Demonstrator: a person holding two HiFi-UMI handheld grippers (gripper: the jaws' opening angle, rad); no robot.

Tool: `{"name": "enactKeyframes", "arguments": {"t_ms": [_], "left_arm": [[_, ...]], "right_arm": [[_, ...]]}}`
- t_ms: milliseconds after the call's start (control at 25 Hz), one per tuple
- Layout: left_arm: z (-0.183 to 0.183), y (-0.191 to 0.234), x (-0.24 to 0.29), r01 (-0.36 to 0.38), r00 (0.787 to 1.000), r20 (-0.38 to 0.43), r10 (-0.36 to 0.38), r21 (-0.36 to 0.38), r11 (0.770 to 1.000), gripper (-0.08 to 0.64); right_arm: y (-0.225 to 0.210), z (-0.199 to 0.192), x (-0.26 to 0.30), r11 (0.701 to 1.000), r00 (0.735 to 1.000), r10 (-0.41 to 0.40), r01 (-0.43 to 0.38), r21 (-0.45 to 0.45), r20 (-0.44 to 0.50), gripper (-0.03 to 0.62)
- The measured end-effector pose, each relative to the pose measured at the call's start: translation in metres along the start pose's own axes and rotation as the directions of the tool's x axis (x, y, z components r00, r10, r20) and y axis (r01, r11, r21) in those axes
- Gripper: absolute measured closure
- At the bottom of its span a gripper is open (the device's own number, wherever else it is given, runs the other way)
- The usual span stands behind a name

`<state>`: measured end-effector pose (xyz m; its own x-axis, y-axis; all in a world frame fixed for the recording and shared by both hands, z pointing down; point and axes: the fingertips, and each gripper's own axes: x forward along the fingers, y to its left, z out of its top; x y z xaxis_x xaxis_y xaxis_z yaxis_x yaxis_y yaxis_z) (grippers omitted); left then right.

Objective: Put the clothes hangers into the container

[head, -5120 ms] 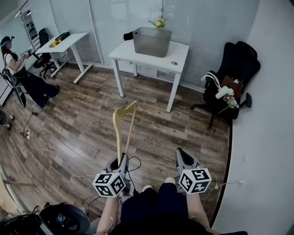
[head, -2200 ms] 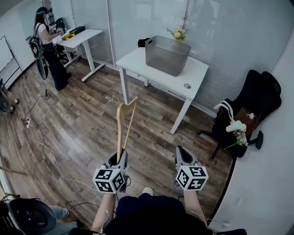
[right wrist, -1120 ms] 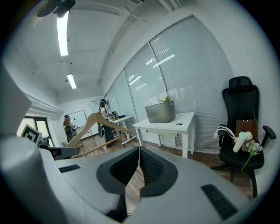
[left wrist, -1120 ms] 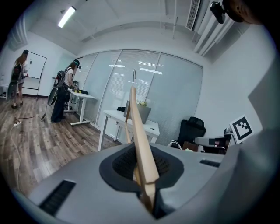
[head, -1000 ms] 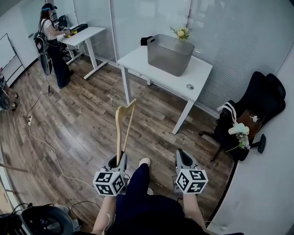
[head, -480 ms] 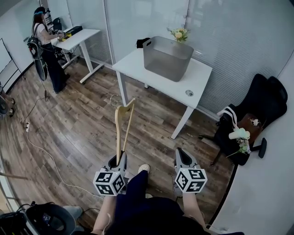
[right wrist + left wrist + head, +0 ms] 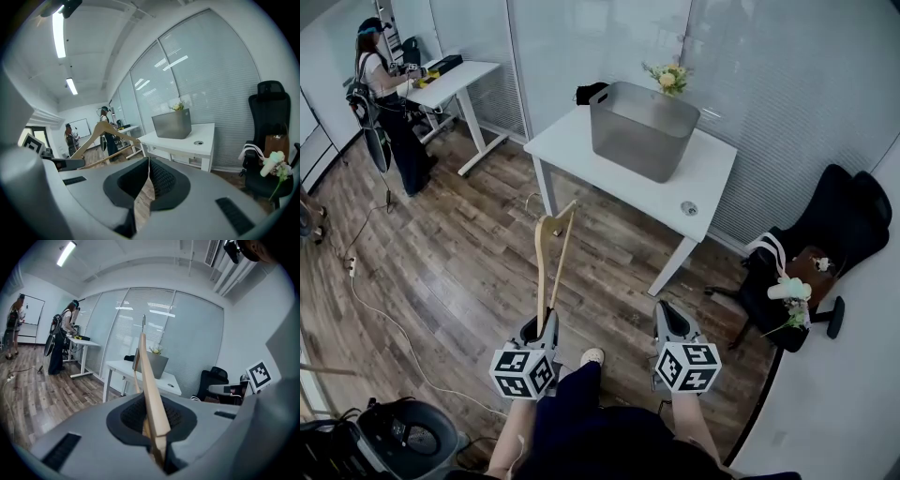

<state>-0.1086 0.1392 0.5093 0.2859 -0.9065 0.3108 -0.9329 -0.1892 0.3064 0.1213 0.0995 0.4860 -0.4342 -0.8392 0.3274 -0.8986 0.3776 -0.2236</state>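
Wooden hanger point(image 7: 546, 262) clenched in left tool point(image 7: 546, 323), pads tight on the tip of one arm; rest of it standing up and away toward 12 o'clock from the tool, thin metal hook at the far end in left gripper view. Beside it at 3 o'clock, well apart, right tool point(image 7: 668, 317): jaws pressed together at the tips, gripping nothing. Both tools side by side at 6 o'clock in head view, aimed toward 12–1 o'clock and tilted slightly down, above brown wood-plank floor point(image 7: 459, 253). Grey container point(image 7: 642, 129) at 1 o'clock, upright on white counter point(image 7: 717, 178), toward the counter's far-left end, well apart from hanger and tools. Small flower bunch point(image 7: 668, 77) just behind container at its 12 o'clock; black item point(image 7: 591, 92) at its 9 o'clock near counter edge; round grommet point(image 7: 688, 208) at its 5 o'clock. Black office chair point(image 7: 830, 244) at 3 o'clock near the wall, striped cloth and flowers on it. At 10 o'clock, second counter point(image 7: 455, 73), person point(image 7: 380, 103) standing just beside it. White cable point(image 7: 384, 309) across floor at 8 o'clock.
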Motion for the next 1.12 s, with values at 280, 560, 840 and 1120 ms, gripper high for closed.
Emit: {"name": "enactKeyframes", "arguments": {"t_ms": [280, 560, 840, 1120], "left_arm": [[0.024, 0.017, 0.042, 0.001, 1.000, -0.017, -0.001, -0.005, 1.000, 0.524], [0.039, 0.025, 0.083, 0.026, 0.999, -0.029, -0.026, 0.001, 1.000, 0.523], [0.055, 0.040, 0.111, 0.032, 0.999, -0.020, -0.032, 0.001, 0.999, 0.523], [0.067, 0.064, 0.129, 0.024, 1.000, -0.006, -0.024, 0.005, 1.000, 0.523]], "right_arm": [[-0.011, 0.022, 0.043, 1.000, 1.000, -0.010, 0.010, 0.005, -0.007, 0.561], [-0.031, 0.035, 0.073, 0.999, 0.999, -0.045, 0.045, 0.016, -0.011, 0.561], [-0.038, 0.051, 0.102, 0.998, 0.998, -0.059, 0.059, 0.007, 0.004, 0.561], [-0.038, 0.065, 0.131, 0.998, 0.997, -0.065, 0.065, 0.006, 0.030, 0.561]]}}
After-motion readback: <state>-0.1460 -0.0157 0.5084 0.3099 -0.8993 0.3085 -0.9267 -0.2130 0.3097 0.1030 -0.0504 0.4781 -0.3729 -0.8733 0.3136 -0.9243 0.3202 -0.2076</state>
